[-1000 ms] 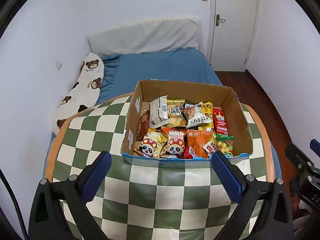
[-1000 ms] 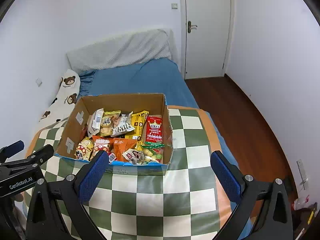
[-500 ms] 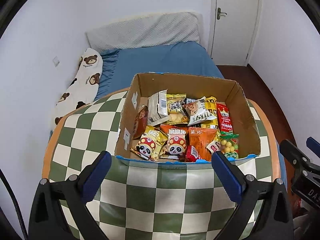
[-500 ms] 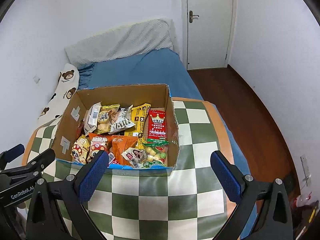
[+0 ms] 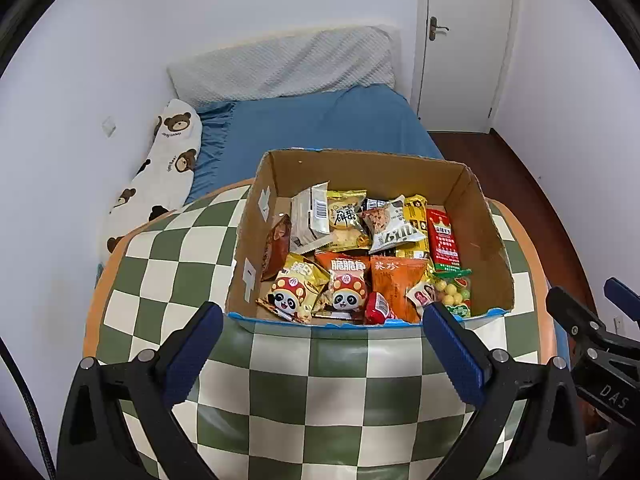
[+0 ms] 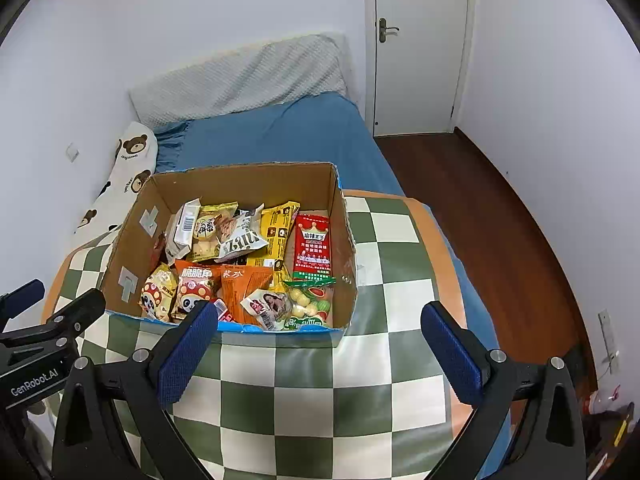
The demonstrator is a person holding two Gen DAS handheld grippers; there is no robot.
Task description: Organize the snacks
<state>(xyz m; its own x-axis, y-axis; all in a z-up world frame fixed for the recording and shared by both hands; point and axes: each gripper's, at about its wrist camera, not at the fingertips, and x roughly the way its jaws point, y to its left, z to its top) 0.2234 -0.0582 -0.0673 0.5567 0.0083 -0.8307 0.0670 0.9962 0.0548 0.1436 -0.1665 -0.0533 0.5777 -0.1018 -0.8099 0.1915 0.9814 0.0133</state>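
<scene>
The cardboard box [image 5: 486, 220] sat on the checkered table [image 5: 280, 392], open top up, snack packets [image 5: 340, 264] loose inside. The left gripper [image 5: 320, 344] and right gripper [image 6: 316, 340] hovered just short of the box's near wall, jaws spread wide, holding nothing. Packets looked light, soft, crinkly, prob. slippery and crushable; best pinched at a sealed edge, not the puffed middle. The red packet [image 6: 313, 245] by the box's right wall lay flat, long axis running near wall to far wall.
</scene>
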